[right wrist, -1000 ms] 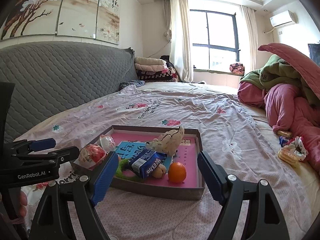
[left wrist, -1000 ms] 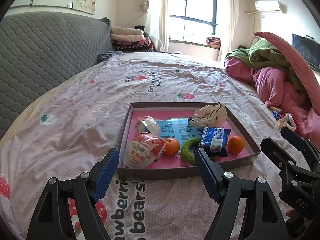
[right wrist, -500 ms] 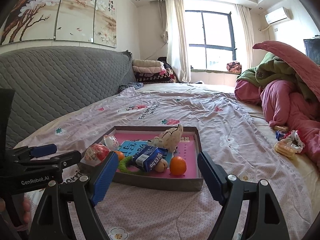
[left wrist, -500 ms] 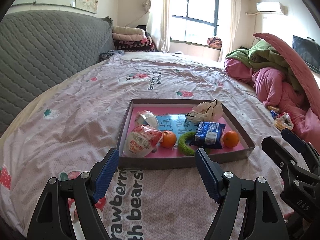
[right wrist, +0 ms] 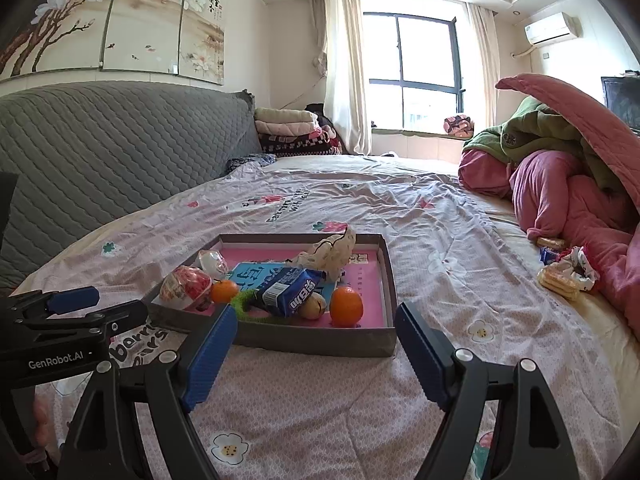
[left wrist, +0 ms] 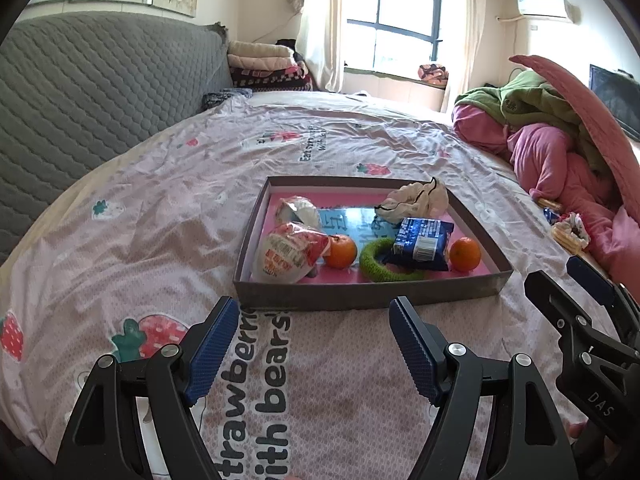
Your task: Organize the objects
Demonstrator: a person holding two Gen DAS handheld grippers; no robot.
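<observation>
A shallow grey box with a pink floor [left wrist: 360, 296] [right wrist: 320, 340] lies on the bed. Inside are a red-and-white snack bag [left wrist: 286, 254] [right wrist: 185, 286], two oranges [left wrist: 340, 251] [left wrist: 464, 254] [right wrist: 346, 306], a green ring [left wrist: 384, 268], a blue packet [left wrist: 422, 245] [right wrist: 288, 292], a cream cloth item [left wrist: 416, 198] [right wrist: 328, 252], a small wrapped packet [left wrist: 298, 210] and a blue book. My left gripper [left wrist: 314, 346] stands open just short of the box's near wall, nothing between its fingers. My right gripper [right wrist: 316, 354] is open too, near the box's front edge.
The bed wears a pink strawberry-print sheet [left wrist: 160, 208]. A grey quilted headboard [left wrist: 80, 92] runs along the left. A heap of pink and green bedding [right wrist: 568, 176] fills the right side, with loose snack packets [right wrist: 564, 276] beside it. Folded blankets [right wrist: 292, 128] lie far back.
Both grippers have drawn back a little from the box, so it now sits farther off in both views. Their jaws stay equally wide.
</observation>
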